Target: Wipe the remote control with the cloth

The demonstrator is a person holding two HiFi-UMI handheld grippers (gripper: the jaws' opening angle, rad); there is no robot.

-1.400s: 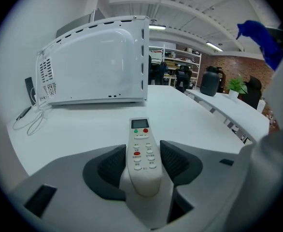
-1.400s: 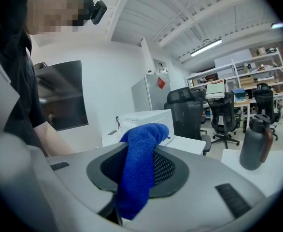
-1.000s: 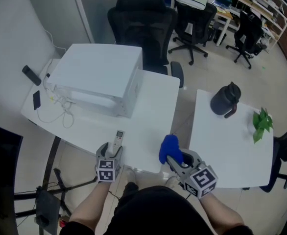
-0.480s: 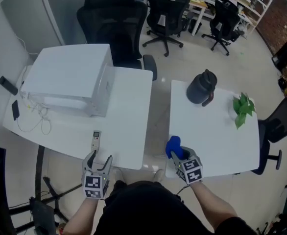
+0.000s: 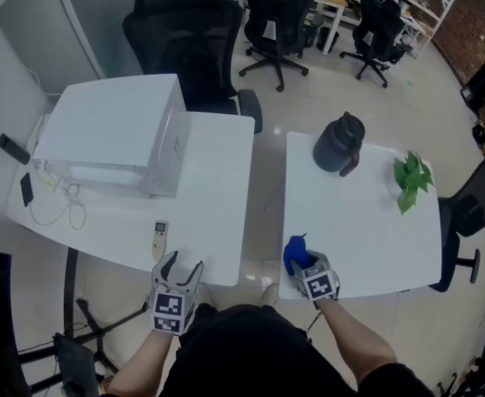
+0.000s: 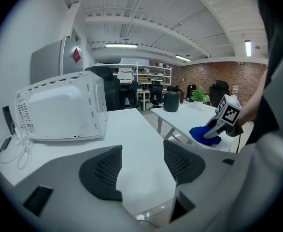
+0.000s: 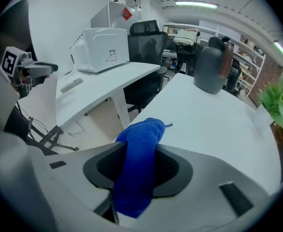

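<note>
room: office with a pale floor (image 5: 325,98); black office chairs (image 5: 189,31) behind the desks, a brick wall (image 6: 204,76) at the far end.
left table (image 5: 213,197): white, on my left. A gap splits it from the second desk.
right table (image 5: 358,213): white, angled a bit, on my right.
white appliance (image 5: 114,135): boxy, vented back. It sits on the left table's far left part.
jug (image 5: 339,145): dark, upright, at the far corner of the right table.
plant (image 5: 412,180): green leaves at the right table's far right edge, well apart from the jug.
left gripper (image 5: 183,265): I hold it just off the left table's near edge. Jaws wide apart and easing inward, nothing between them, only bare tabletop beyond.
right gripper (image 5: 306,263): at the right table's near-left corner. Jaws opening, with the cloth between them touching both pads.
cloth (image 5: 295,253): blue, bunched into a roll. Its far end lies on the right table's edge and the near end droops down through the jaws.
remote (image 5: 159,240): pale and slim, lying flat on the left table near its front edge. It is just ahead of the left gripper, not touching it, and well apart from the cloth.
phone (image 5: 26,187): dark, flat, at the left table's left edge.
cable (image 5: 60,209): thin white loops beside the appliance.
</note>
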